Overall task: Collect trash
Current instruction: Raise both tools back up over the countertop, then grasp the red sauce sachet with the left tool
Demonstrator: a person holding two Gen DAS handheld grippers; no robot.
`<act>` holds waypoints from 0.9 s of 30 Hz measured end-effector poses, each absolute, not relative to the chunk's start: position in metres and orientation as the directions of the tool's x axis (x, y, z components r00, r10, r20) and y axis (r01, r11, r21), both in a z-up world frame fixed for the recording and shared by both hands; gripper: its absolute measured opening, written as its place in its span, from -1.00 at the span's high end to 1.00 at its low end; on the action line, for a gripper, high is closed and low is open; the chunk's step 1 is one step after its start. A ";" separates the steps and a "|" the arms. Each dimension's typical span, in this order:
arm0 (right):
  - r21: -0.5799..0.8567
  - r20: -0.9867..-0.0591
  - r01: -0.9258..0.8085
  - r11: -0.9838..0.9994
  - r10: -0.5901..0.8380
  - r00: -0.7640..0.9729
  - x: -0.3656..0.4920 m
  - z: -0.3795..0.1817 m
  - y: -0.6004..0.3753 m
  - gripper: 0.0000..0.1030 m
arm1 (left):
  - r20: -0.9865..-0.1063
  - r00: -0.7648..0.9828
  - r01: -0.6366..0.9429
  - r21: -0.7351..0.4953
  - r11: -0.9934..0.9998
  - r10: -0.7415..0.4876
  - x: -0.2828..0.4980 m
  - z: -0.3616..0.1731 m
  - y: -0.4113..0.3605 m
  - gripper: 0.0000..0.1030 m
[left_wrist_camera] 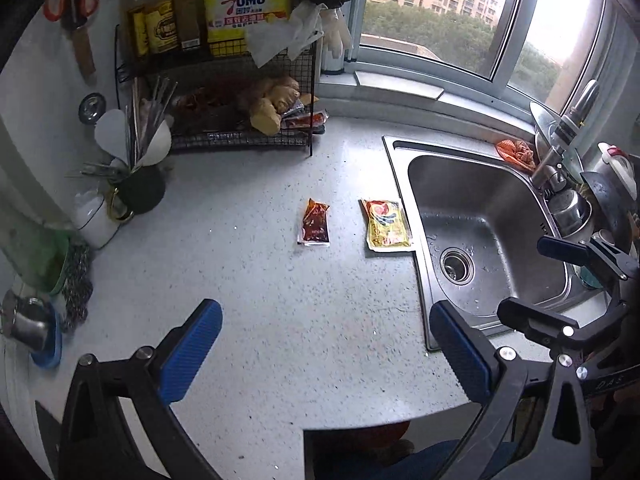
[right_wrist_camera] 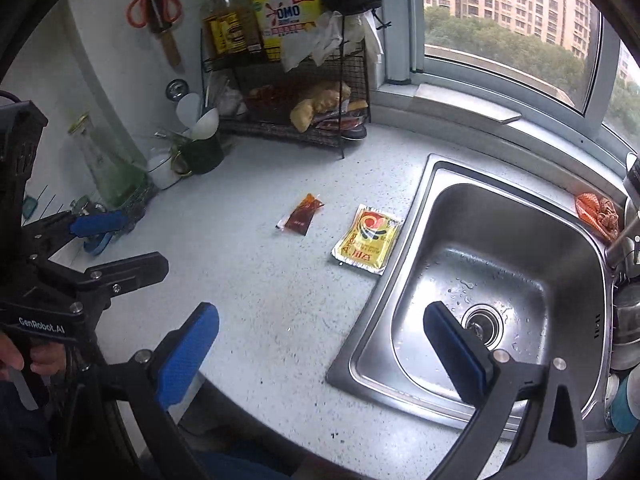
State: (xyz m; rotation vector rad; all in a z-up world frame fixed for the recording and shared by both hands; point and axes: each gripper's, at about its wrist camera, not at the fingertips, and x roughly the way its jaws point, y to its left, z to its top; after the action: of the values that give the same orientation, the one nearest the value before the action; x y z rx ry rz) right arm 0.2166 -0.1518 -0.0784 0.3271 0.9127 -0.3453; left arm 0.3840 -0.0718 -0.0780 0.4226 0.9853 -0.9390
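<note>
Two sachets lie flat on the speckled grey counter (left_wrist_camera: 248, 272). A dark red sauce sachet (left_wrist_camera: 315, 223) lies mid-counter; it also shows in the right wrist view (right_wrist_camera: 301, 216). A yellow sachet (left_wrist_camera: 385, 225) lies right of it, against the sink's left rim, and shows in the right wrist view (right_wrist_camera: 367, 239). My left gripper (left_wrist_camera: 326, 346) is open and empty above the counter's front, well short of both sachets. My right gripper (right_wrist_camera: 320, 346) is open and empty, over the front corner of the sink; it also appears in the left wrist view (left_wrist_camera: 532, 280).
A steel sink (left_wrist_camera: 404, 184) with faucet (left_wrist_camera: 560, 140) fills the right side. A wire rack (left_wrist_camera: 312, 92) with bottles, detergent and ginger stands at the back. A utensil cup (left_wrist_camera: 140, 190), white jar, green bottle and scrubbers line the left wall. An orange cloth (right_wrist_camera: 596, 210) lies behind the sink.
</note>
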 end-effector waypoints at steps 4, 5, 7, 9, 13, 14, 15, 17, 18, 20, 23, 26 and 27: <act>0.142 -0.832 0.496 0.857 -0.168 0.528 0.237 -0.090 -0.167 -0.99 | -0.872 0.176 0.853 -0.096 0.513 -0.456 0.413 -0.095 -0.091 -1.00; 0.148 -0.839 0.514 0.845 -0.168 0.517 0.243 -0.093 -0.171 -0.99 | -0.877 0.161 0.861 -0.099 0.499 -0.452 0.420 -0.101 -0.096 -1.00; 0.157 -0.850 0.542 0.825 -0.166 0.500 0.251 -0.100 -0.176 -0.99 | -0.884 0.134 0.873 -0.108 0.476 -0.447 0.429 -0.109 -0.105 -1.00; 0.155 -0.864 0.567 0.809 -0.167 0.475 0.260 -0.106 -0.180 -0.99 | -0.891 0.111 0.882 -0.115 0.457 -0.439 0.436 -0.119 -0.114 -1.00; 0.156 -0.889 0.611 0.776 -0.159 0.429 0.271 -0.120 -0.193 -0.99 | -0.910 0.081 0.896 -0.113 0.430 -0.407 0.451 -0.139 -0.137 -1.00; 0.153 -0.894 0.621 0.768 -0.161 0.419 0.274 -0.122 -0.196 -0.99 | -0.915 0.072 0.899 -0.113 0.424 -0.398 0.454 -0.145 -0.143 -1.00; 0.152 -0.898 0.632 0.760 -0.161 0.409 0.278 -0.125 -0.201 -0.99 | -0.919 0.064 0.901 -0.115 0.418 -0.390 0.458 -0.149 -0.149 -1.00; 0.151 -0.905 0.650 0.745 -0.160 0.394 0.283 -0.130 -0.208 -0.99 | -0.927 0.052 0.904 -0.114 0.411 -0.371 0.464 -0.158 -0.160 -1.00; 0.149 -0.909 0.658 0.738 -0.159 0.385 0.284 -0.132 -0.211 -0.99 | -0.929 0.042 0.906 -0.119 0.406 -0.367 0.468 -0.162 -0.166 -1.00; 0.145 -0.917 0.671 0.727 -0.156 0.367 0.288 -0.138 -0.218 -0.99 | -0.934 0.024 0.906 -0.130 0.402 -0.357 0.473 -0.170 -0.178 -1.00; 0.137 -0.929 0.690 0.711 -0.150 0.339 0.293 -0.146 -0.229 -0.99 | -0.939 0.008 0.907 -0.137 0.397 -0.343 0.482 -0.183 -0.194 -1.00; 0.127 -0.937 0.704 0.698 -0.148 0.316 0.298 -0.155 -0.238 -0.99 | -0.946 -0.008 0.907 -0.143 0.395 -0.325 0.490 -0.196 -0.207 -1.00; 0.125 -0.940 0.709 0.694 -0.146 0.309 0.301 -0.159 -0.241 -0.99 | -0.950 -0.007 0.908 -0.137 0.397 -0.312 0.492 -0.202 -0.211 -1.00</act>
State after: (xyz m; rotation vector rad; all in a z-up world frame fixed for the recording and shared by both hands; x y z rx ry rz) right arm 0.3009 -0.2412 -0.1586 0.5924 1.1236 -0.6100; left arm 0.4925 -0.2109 -0.2016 0.6393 1.2056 -1.0735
